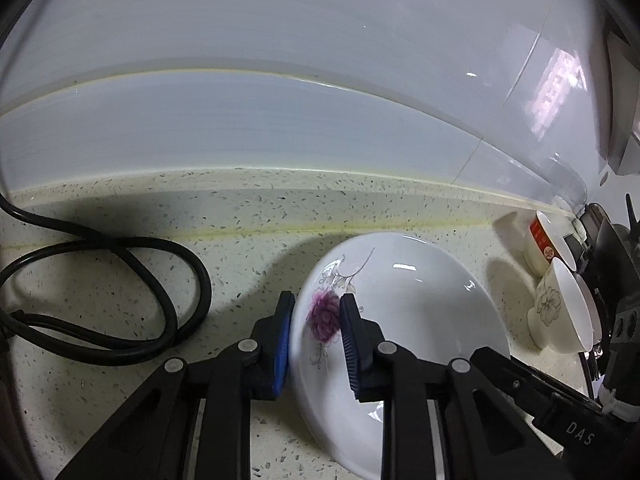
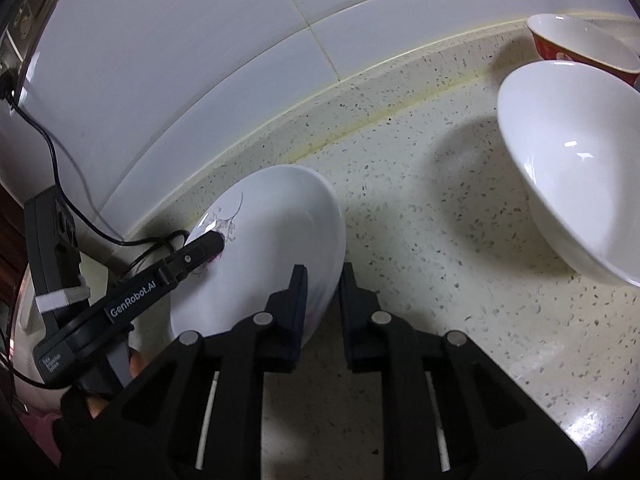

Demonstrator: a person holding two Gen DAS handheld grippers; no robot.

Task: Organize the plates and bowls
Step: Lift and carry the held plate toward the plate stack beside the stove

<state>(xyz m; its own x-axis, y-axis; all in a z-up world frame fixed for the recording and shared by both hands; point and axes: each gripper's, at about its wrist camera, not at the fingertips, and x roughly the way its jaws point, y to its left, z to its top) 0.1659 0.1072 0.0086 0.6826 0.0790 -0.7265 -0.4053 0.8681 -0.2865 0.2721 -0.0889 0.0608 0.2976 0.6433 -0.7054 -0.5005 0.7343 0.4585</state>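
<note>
A white plate with a purple flower print is held tilted above the speckled counter. My left gripper is shut on its left rim, one finger on each face. My right gripper is shut on the plate's opposite rim; the left gripper also shows in the right wrist view. A white bowl and a red-sided bowl stand to the right. In the left wrist view the flower-printed white bowl and the red-sided bowl are at the right edge.
A black power cable loops on the counter at the left. White wall tiles rise behind the counter. A white appliance with a cable stands at the far left of the right wrist view.
</note>
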